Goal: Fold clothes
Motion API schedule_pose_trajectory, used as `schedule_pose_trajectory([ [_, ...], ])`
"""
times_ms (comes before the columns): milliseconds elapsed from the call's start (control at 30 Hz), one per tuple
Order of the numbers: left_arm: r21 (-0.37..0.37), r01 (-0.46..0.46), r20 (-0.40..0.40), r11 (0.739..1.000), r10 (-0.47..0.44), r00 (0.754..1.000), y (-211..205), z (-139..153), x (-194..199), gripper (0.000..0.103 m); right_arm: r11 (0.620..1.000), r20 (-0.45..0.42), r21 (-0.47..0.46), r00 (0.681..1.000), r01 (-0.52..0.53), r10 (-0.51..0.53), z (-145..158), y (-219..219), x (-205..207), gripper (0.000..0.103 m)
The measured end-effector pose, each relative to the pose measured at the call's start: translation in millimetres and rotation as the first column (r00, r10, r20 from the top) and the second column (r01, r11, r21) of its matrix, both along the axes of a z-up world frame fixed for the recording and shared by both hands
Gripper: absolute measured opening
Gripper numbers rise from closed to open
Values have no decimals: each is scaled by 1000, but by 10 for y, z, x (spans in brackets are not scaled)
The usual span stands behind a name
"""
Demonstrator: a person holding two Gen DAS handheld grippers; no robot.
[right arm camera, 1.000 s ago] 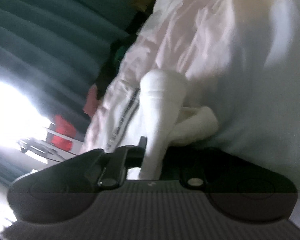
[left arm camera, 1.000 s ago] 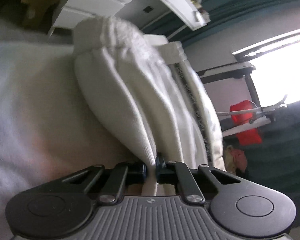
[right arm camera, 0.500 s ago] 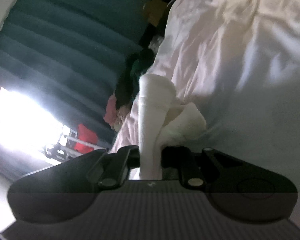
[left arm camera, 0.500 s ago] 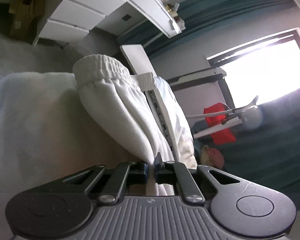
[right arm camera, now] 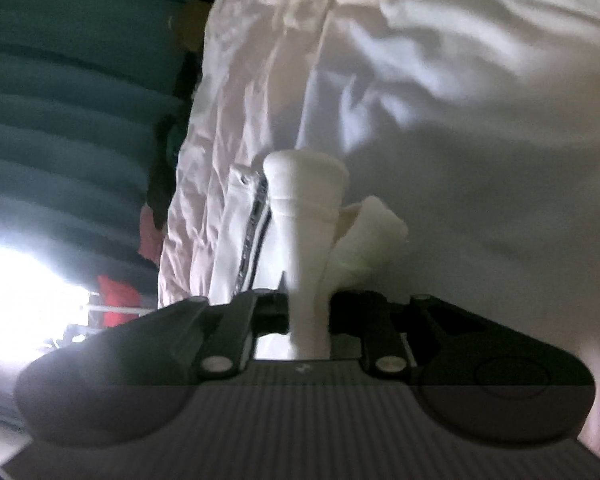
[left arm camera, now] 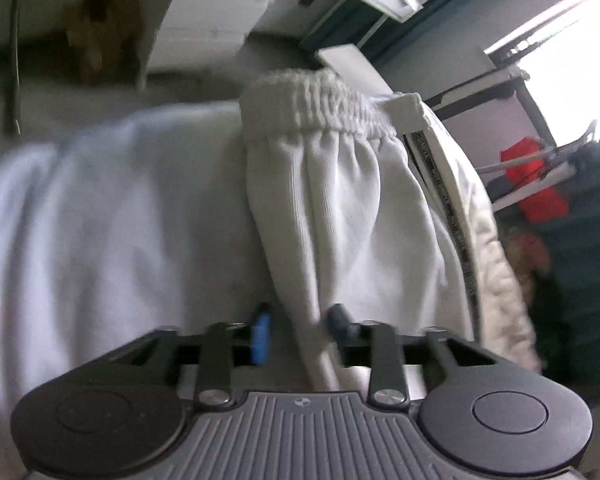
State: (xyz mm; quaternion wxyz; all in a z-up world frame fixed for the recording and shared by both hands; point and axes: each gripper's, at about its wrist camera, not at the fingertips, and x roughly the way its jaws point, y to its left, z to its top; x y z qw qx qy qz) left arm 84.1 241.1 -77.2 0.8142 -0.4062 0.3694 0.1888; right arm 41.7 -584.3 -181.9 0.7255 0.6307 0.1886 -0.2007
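Observation:
White sweatpants (left arm camera: 356, 208) with an elastic waistband (left arm camera: 324, 104) and a printed side stripe lie on a white bed sheet (left arm camera: 100, 220). My left gripper (left arm camera: 300, 326) has its jaws apart, with a fold of the pants loose between them. In the right wrist view the cuffed leg end of the pants (right arm camera: 306, 216) stands up between the fingers of my right gripper (right arm camera: 308, 316), which is shut on it. A second cuff (right arm camera: 370, 232) lies just to the right.
A white cabinet (left arm camera: 216, 20) and a shelf stand beyond the bed. A bright window (left arm camera: 572, 80), teal curtains (right arm camera: 72, 112) and a rack with red cloth (left arm camera: 536, 184) are to the side. Crumpled pinkish bedding (right arm camera: 268, 60) lies ahead of my right gripper.
My left gripper has opened and let go of the fold of the pants. My right gripper still grips the leg end, and both views have swung.

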Motion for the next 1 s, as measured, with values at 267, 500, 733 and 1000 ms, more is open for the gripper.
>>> schedule_pose_trajectory([
  [267, 181, 46, 116, 982, -68, 991, -472, 413, -202, 66, 994, 64, -10, 992, -109, 110, -56, 16, 152, 69],
  [500, 304, 192, 234, 933, -268, 934, -1184, 567, -92, 70, 994, 180, -70, 980, -79, 91, 28, -42, 211, 69],
  [733, 443, 427, 162, 788, -539, 827, -2097, 329, 160, 74, 987, 100, -112, 987, -116, 127, -10, -59, 345, 66],
  [1000, 542, 535, -10, 648, -632, 775, -2478, -85, 386, 75, 977, -99, -170, 989, -126, 110, -10, -47, 459, 26],
])
